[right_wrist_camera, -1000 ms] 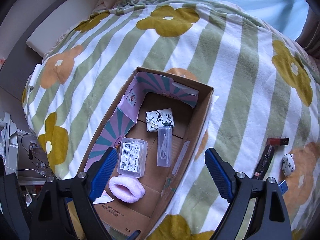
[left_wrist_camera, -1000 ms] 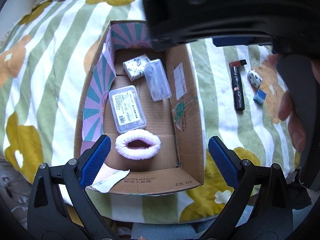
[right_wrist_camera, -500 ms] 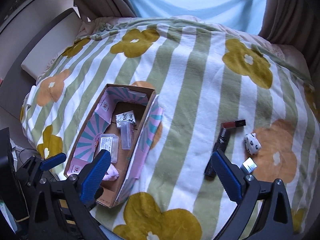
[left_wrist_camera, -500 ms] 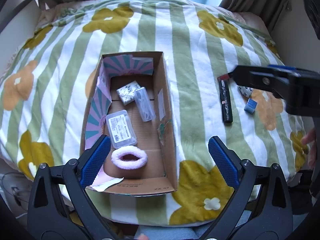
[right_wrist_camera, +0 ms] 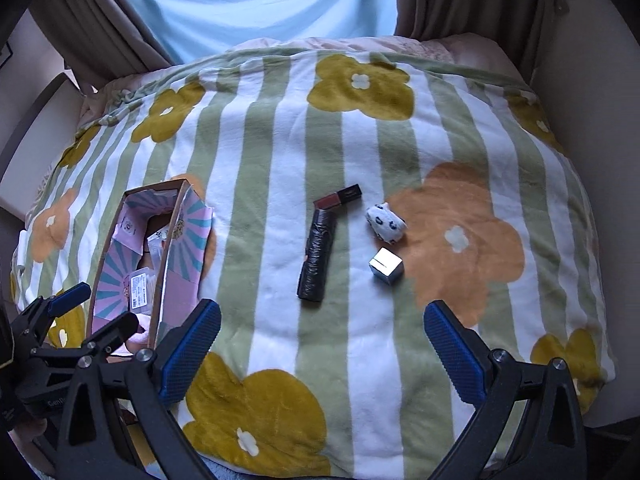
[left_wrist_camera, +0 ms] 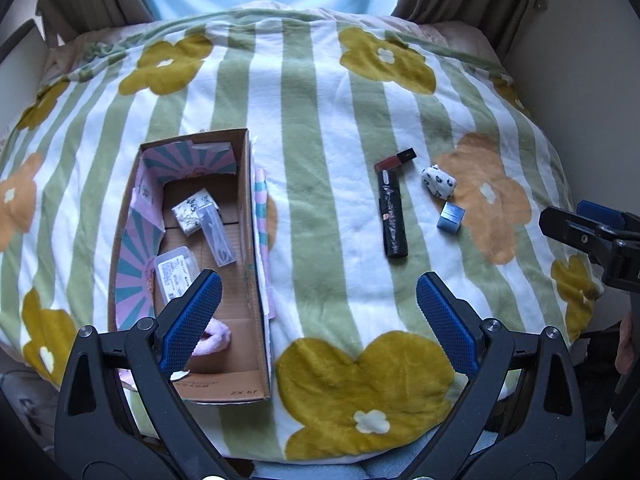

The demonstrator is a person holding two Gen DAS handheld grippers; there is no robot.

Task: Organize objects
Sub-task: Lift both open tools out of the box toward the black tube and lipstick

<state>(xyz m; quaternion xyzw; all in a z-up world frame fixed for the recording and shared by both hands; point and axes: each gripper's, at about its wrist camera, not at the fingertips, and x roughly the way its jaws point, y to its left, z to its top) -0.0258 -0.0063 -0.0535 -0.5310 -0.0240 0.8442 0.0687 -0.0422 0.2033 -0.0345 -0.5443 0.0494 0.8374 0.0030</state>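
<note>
both grippers, left (left_wrist_camera: 318, 306) and right (right_wrist_camera: 322, 338), hang spread and empty. ahead of the right lie a roll (right_wrist_camera: 317, 261), lipstick (right_wrist_camera: 338, 198), cube (right_wrist_camera: 386, 267) and pouch (right_wrist_camera: 386, 222); the box (right_wrist_camera: 166, 248) sits to its left.

Spread across a bed, a striped fleece blanket with large flower shapes (left_wrist_camera: 320, 120). On its left side, an open cardboard box lined with sunburst-patterned paper (left_wrist_camera: 248, 240), long axis running front to back. Inside the box, from back to front: a small patterned white packet (left_wrist_camera: 194, 210), a clear narrow plastic case (left_wrist_camera: 218, 236) just right of it and overlapping it, a clear lidded plastic box with a label (left_wrist_camera: 176, 276), and a fluffy pink ring (left_wrist_camera: 216, 338) nearest the front. Well right of the box, on the blanket, a black rolled bundle (right_wrist_camera: 318, 262) lying front to back, with a dark red lipstick tube (right_wrist_camera: 338, 197) at its far end. Right of these, a spotted white fabric lump (right_wrist_camera: 386, 224), and just in front of it, a small silvery cube (right_wrist_camera: 386, 270).
</note>
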